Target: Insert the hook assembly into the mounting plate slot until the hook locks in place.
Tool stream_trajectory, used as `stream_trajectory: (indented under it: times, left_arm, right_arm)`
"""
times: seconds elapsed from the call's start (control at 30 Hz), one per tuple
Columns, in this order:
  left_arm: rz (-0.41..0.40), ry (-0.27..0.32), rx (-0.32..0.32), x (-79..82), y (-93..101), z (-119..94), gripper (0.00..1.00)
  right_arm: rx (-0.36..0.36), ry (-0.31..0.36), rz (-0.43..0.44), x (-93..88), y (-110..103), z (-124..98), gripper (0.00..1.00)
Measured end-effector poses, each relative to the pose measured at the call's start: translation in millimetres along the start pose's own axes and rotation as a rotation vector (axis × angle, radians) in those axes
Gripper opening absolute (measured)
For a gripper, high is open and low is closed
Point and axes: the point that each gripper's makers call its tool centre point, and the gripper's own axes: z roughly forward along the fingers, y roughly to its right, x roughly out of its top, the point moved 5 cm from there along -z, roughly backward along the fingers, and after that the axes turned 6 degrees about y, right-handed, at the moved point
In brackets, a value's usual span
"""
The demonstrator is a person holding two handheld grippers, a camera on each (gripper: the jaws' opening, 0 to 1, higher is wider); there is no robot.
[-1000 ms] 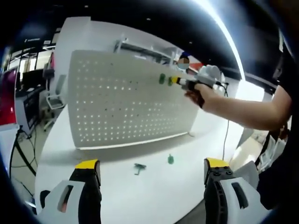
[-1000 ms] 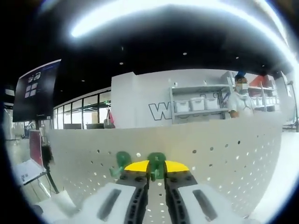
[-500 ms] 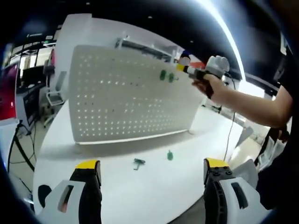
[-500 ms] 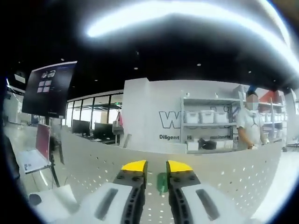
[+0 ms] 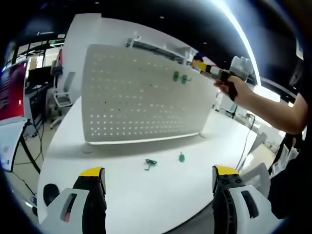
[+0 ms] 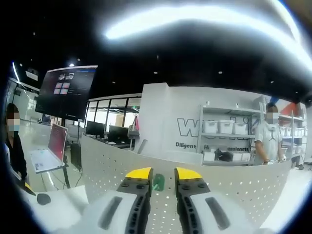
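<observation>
A white perforated mounting plate [image 5: 146,92] is seen standing upright on the round white counter [image 5: 122,195]. Two green hooks [image 5: 179,77] are already seated in its upper right part, close beside each other. In the right gripper view one green hook [image 6: 158,182] is seen in the gap between the yellow tips of the right claw [image 6: 163,174]. The tips stand slightly apart, and it cannot be told whether the hook is pinched by them or is only seen beyond them on the plate. In the left gripper view the right claw [image 5: 201,66] is held by a hand [image 5: 234,88] near the top right corner of the plate, just to the right of the mounted hooks.

The left claw [image 5: 158,180] is released, with its jaws wide apart, and it is held low over the near edge of the counter. Two more hook pieces are lying loose on the counter in front of the plate: one [image 5: 150,163] to the left and one [image 5: 181,157] to the right, a little apart.

The hooks are judged to be small, light and stiff plastic parts. They should be taken by the body, so that the insertion end is left free for the slot. A smooth surface is expected, so a firm and straight grip is probably needed, and some pressure until the lock is felt.
</observation>
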Motion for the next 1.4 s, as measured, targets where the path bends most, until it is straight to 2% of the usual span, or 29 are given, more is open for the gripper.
stream_trajectory:
  times: [0.3, 0.43, 0.47, 0.77, 1.07, 1.4]
  left_arm:
    - [0.006, -0.036, -0.031, -12.6, 4.4, -7.4, 0.91]
    - [0.004, -0.047, -0.034, -15.3, 3.8, -10.5, 0.91]
    - [0.003, -0.048, -0.036, -15.4, 3.9, -11.1, 0.91]
    - [0.006, -0.066, -0.049, -18.7, 1.7, -10.9, 0.91]
    - [0.029, -0.092, -0.077, -16.7, 15.2, -2.0, 0.91]
    - [0.030, -0.104, -0.066, -11.6, 31.5, 0.6, 0.91]
  right_arm:
    - [0.070, -0.078, -0.027, -11.2, -12.3, -39.1, 0.17]
    - [0.112, -0.149, -0.010, -28.6, -21.6, -62.6, 0.18]
    - [0.126, -0.175, -0.028, -34.3, -24.4, -69.6, 0.18]
    - [0.174, -0.281, -0.017, -63.4, -40.1, -119.9, 0.19]
    - [0.225, -0.380, 0.001, -92.3, -47.8, -163.3, 0.21]
    - [0.323, -0.511, 0.033, -123.2, -62.6, -201.7, 0.22]
